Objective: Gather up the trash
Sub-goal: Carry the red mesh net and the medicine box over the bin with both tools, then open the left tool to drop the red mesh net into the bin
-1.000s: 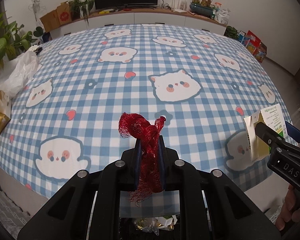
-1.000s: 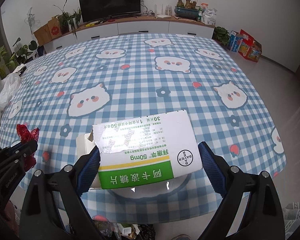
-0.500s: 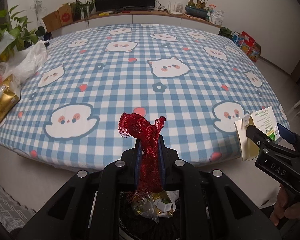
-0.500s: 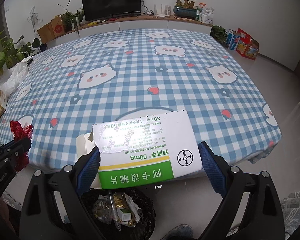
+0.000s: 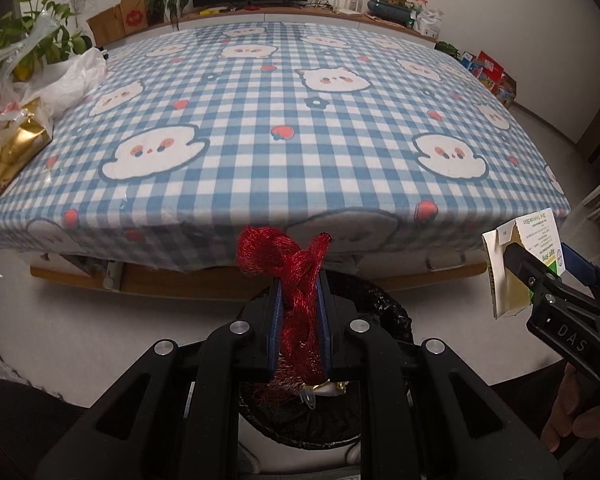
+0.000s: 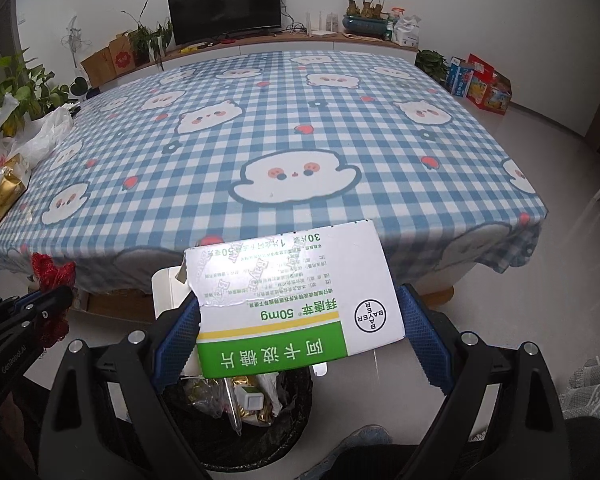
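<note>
The left gripper [image 5: 300, 320] is pinching a bunched red mesh net [image 5: 298, 280] between its blue pads, its loose tail hanging over the black-lined trash bin [image 5: 384, 312] on the floor just in front of the table [image 5: 300, 128], which is draped in a blue checked cloth printed with white cartoon faces. To its right, the right gripper [image 6: 300, 332] is clamping a white-and-green medicine carton [image 6: 296, 296] across its width, torn flap end toward the left, above the same bin [image 6: 292, 400], where foil wrappers and a small white box are already lying.

Judging by the layout, both pieces are being brought in for the drop. The net looks likely to snag on the pads, so the left gripper would do well to sit squarely over the opening, spread fully and give a small shake if threads cling. The carton is broad and light; centring it over the bin before letting go should keep it from glancing off the rim.

The carton, seen upside down, is showing the Bayer cross logo, "50mg", "30" beside Chinese characters, and large white Chinese lettering on the green band. The right gripper's body is reading "DAS" in the left wrist view; the left one is showing "GenRobot.AI" in the right wrist view.
</note>
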`<act>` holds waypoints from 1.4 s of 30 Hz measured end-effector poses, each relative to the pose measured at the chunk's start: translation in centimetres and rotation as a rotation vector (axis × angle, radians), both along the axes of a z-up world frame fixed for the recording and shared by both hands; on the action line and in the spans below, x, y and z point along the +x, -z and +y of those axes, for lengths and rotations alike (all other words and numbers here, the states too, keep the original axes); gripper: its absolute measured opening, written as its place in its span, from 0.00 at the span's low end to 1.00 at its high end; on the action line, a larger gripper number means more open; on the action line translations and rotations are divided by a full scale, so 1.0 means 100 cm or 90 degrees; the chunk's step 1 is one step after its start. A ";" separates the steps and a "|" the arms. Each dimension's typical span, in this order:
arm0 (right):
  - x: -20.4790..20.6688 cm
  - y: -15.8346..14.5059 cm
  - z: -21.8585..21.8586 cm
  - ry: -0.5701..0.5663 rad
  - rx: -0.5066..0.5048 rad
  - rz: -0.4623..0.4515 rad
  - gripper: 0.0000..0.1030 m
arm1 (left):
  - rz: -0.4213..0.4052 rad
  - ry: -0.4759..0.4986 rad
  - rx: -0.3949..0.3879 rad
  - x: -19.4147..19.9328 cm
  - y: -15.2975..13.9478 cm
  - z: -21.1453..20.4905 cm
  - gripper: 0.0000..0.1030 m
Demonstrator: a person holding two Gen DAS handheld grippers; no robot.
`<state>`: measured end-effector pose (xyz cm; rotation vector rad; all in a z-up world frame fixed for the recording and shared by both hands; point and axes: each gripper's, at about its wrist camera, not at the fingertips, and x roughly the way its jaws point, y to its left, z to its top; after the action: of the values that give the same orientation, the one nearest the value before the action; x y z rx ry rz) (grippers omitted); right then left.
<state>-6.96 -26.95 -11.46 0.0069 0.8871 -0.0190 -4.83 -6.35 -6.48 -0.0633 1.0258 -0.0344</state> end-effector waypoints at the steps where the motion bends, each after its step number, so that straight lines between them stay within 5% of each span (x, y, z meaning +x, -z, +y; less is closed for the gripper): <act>1: -0.005 0.005 -0.001 -0.001 0.000 0.003 0.86 | -0.002 0.001 0.000 -0.005 0.001 -0.001 0.14; 17: -0.036 0.044 -0.011 0.019 0.004 0.056 0.86 | 0.034 0.005 0.014 -0.037 0.054 -0.019 0.14; 35: -0.020 0.077 -0.051 0.087 0.017 0.109 0.86 | 0.090 0.044 0.032 -0.018 0.114 -0.048 0.17; 40: -0.016 0.083 -0.049 0.084 0.015 0.116 0.86 | 0.081 0.062 0.020 -0.016 0.116 -0.054 0.29; 42: -0.015 0.086 -0.046 0.081 0.013 0.117 0.86 | 0.078 0.068 0.022 -0.016 0.118 -0.056 0.49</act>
<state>-8.50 -31.59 -20.02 0.0818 1.0694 -0.1303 -6.45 -11.94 -18.24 0.0221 1.1508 -0.1114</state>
